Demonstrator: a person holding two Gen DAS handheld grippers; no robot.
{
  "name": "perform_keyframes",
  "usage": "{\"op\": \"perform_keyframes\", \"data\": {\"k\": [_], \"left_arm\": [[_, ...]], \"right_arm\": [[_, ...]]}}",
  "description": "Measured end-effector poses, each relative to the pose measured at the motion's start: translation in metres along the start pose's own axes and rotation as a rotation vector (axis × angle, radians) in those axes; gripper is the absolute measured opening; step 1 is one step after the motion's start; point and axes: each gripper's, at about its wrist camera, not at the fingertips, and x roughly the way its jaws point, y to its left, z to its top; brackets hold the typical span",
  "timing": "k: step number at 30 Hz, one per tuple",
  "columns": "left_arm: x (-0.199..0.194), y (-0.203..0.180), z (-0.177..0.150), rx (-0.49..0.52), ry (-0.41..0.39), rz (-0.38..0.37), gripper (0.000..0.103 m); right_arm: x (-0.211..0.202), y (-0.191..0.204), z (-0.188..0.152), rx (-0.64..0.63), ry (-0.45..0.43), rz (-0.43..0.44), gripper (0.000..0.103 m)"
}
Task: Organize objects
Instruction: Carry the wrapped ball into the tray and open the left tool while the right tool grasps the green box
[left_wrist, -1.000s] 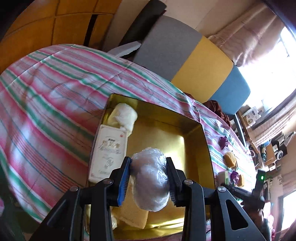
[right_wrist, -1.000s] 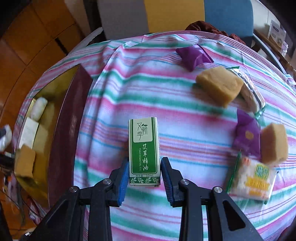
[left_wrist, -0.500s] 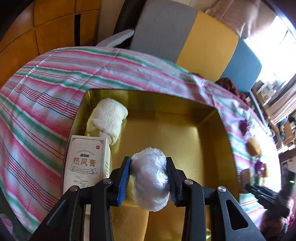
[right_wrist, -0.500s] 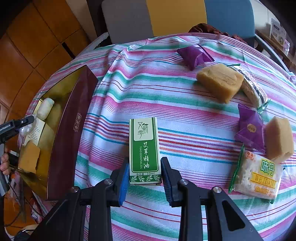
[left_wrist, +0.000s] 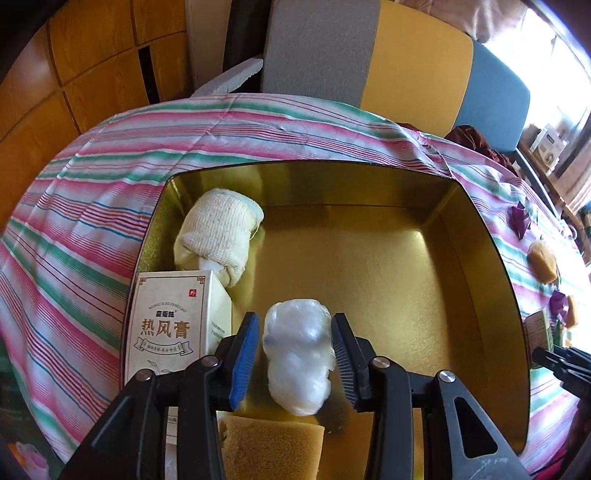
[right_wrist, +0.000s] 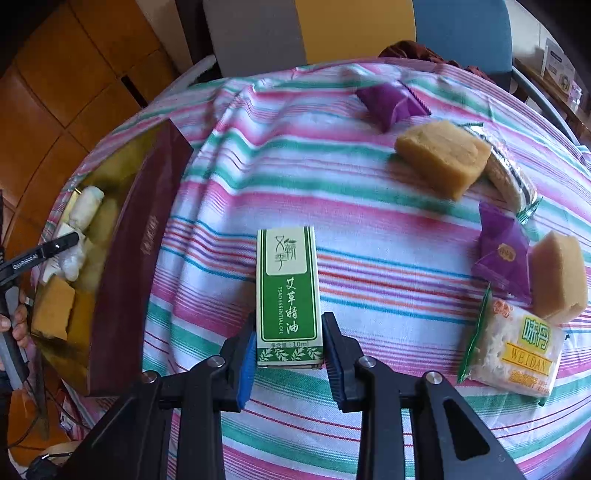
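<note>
My left tool (left_wrist: 293, 349) has just been opening around the plastic-wrapped bundle (left_wrist: 297, 352), which sits in the gold tray (left_wrist: 476, 266); its pads seem just clear of it. My right tool (right_wrist: 290, 349) pinches the green box (right_wrist: 288, 295) lying on the striped surface (right_wrist: 369, 266).

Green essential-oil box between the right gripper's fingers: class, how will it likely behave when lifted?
The green box looks like stiff cardboard, so it probably stays rigid. Labelled as a small volume, it is likely light. The right gripper grips only its near end, so it might pivot.
</note>
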Motion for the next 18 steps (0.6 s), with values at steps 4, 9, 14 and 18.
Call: {"op": "perform_keyframes", "data": {"k": [4, 9, 14, 18], "left_arm": [[-0.008, 0.0, -0.002, 0.018, -0.032, 0.018, 0.044], [-0.037, 0.007, -0.008, 0.009, -0.114, 0.021, 0.044], [-0.072, 0.025, -0.024, -0.05, -0.18, -0.009, 0.053], [-0.091, 0.039, -0.04, -0.087, -0.22, -0.004, 0.053]], "right_arm": [[-0.001, 0.003, -0.002, -0.018, -0.01, -0.017, 0.031], [-0.003, 0.004, -0.003, -0.024, -0.018, -0.023, 0.031], [-0.024, -0.002, 0.002, 0.03, -0.059, 0.01, 0.031], [-0.047, 0.023, 0.017, 0.021, -0.112, 0.047, 0.031]]}}
